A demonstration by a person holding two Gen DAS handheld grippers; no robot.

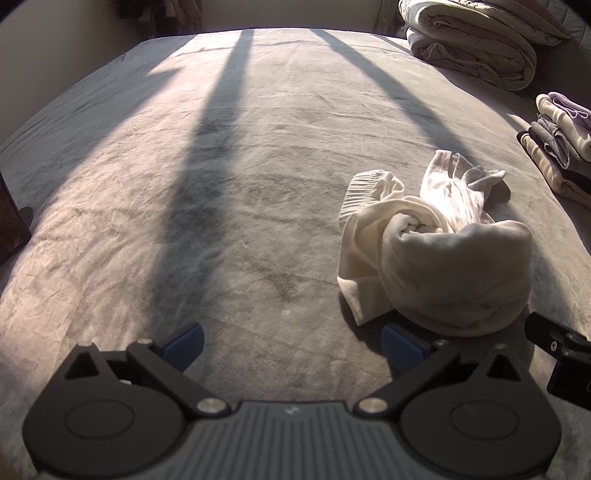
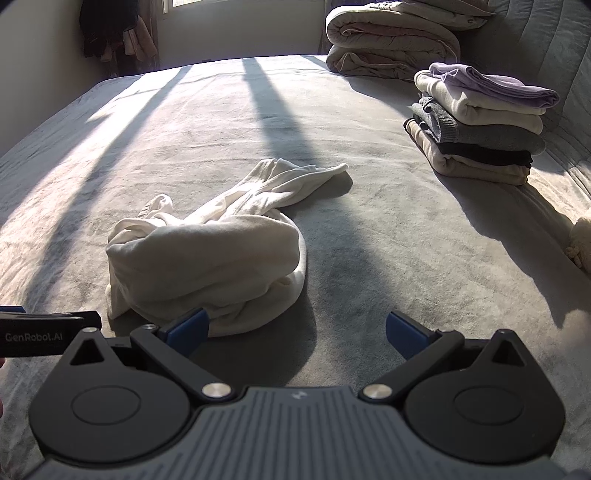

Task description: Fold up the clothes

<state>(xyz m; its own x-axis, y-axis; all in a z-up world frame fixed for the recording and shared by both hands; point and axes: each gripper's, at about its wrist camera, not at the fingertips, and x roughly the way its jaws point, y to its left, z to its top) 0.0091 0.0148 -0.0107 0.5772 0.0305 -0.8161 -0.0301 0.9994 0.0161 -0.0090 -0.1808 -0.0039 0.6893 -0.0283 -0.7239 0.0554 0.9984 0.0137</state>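
Observation:
A crumpled cream-white garment [image 1: 436, 243] lies bunched on the grey bed cover [image 1: 221, 166]. In the right wrist view the garment [image 2: 207, 258] sits ahead and to the left. My left gripper [image 1: 291, 343] is open and empty, low over the bed, with the garment just beyond its right fingertip [image 1: 400, 341]. My right gripper [image 2: 297, 330] is open and empty; its left fingertip [image 2: 192, 326] is at the garment's near edge. Part of the right gripper's body [image 1: 561, 354] shows at the left view's right edge, and the left gripper's body [image 2: 48, 332] at the right view's left edge.
A stack of folded clothes [image 2: 480, 122] stands at the right side of the bed, also in the left wrist view [image 1: 561, 144]. A folded quilt [image 2: 391, 37] lies at the far right. Dark clothes hang by the far wall [image 2: 107, 29]. Long shadows cross the bed cover [image 2: 406, 240].

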